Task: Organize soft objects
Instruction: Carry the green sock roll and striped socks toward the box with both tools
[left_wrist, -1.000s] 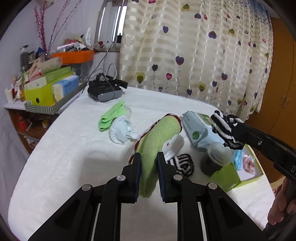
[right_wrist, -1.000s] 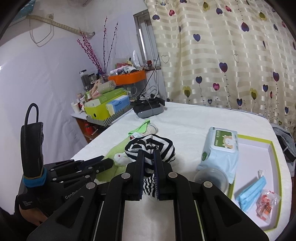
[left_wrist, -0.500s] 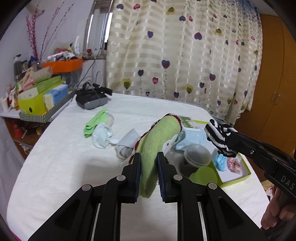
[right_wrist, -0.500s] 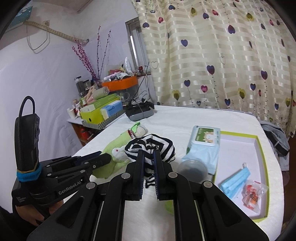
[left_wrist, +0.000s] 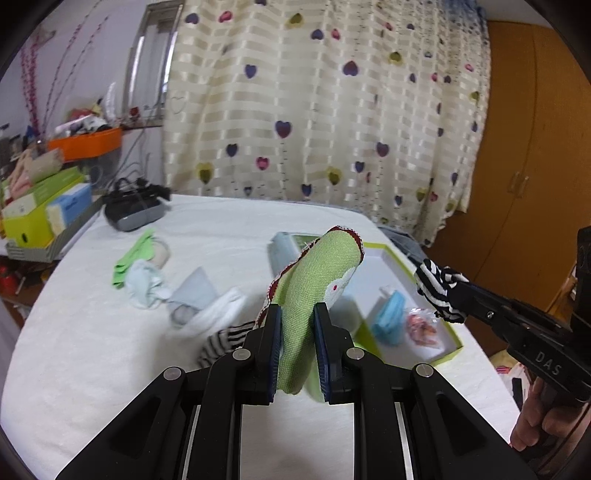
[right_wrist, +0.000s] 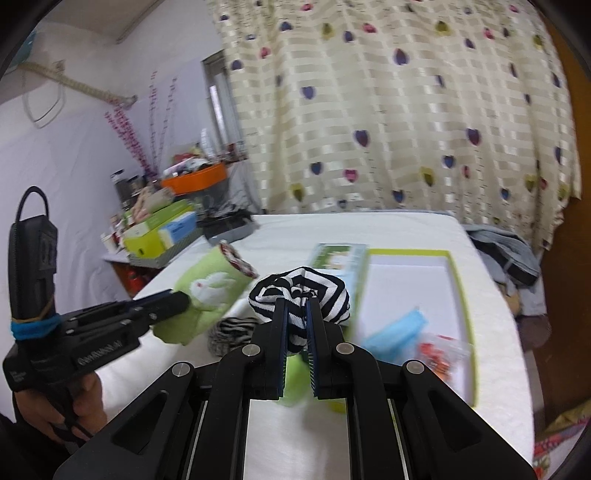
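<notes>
Left tongs (left_wrist: 297, 347): clamped on the green sock (left_wrist: 314, 291), which is held up above the table (left_wrist: 92, 350).
Green sock: a light green knit is seen, with a dark red scalloped trim at the cuff and a white rabbit motif with a red eye on its side (right_wrist: 212, 286); it is raised at a tilt, cuff end uppermost.
Right tongs (right_wrist: 295, 334): clamped on the striped sock (right_wrist: 301, 295), which is carried in the air over the table's right part.
Striped sock: black and white bands are shown, bunched into a rounded ball around the finger ends; from the left wrist view it is seen as a striped wad (left_wrist: 437, 291) at the tip of the other tool.
Left on the table: a second striped piece (left_wrist: 221, 341) below the green sock, a white-and-grey sock (left_wrist: 207, 306), a pale blue bundle (left_wrist: 146, 288) and a green folded piece (left_wrist: 135, 260) are lying well apart from the tray.
Tray (right_wrist: 463, 295): a lime-edged white box is placed at the table's right side; a blue face mask (right_wrist: 397, 334) and a small orange packet (right_wrist: 437, 350) are held inside.
Wipes pack (right_wrist: 338, 256): laid just beside the tray's left wall.
</notes>
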